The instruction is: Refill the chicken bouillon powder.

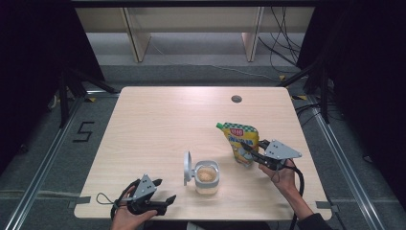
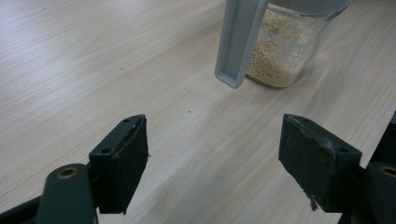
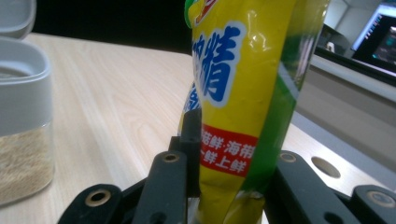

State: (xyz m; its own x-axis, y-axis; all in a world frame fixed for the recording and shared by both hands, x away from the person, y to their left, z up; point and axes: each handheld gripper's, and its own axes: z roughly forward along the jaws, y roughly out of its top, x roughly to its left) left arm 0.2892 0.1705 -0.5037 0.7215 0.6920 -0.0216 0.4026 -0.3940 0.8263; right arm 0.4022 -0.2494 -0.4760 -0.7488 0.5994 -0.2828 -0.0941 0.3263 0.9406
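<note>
Firmly gripped yellow pouch (image 3: 243, 93) (upright)

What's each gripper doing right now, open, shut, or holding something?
Left gripper: open, empty, facing the jar.
Right gripper: shut on the pouch.

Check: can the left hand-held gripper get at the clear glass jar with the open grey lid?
Probably yes: the left hand-held gripper is open, with bare wooden table up to the clear glass jar.
</note>
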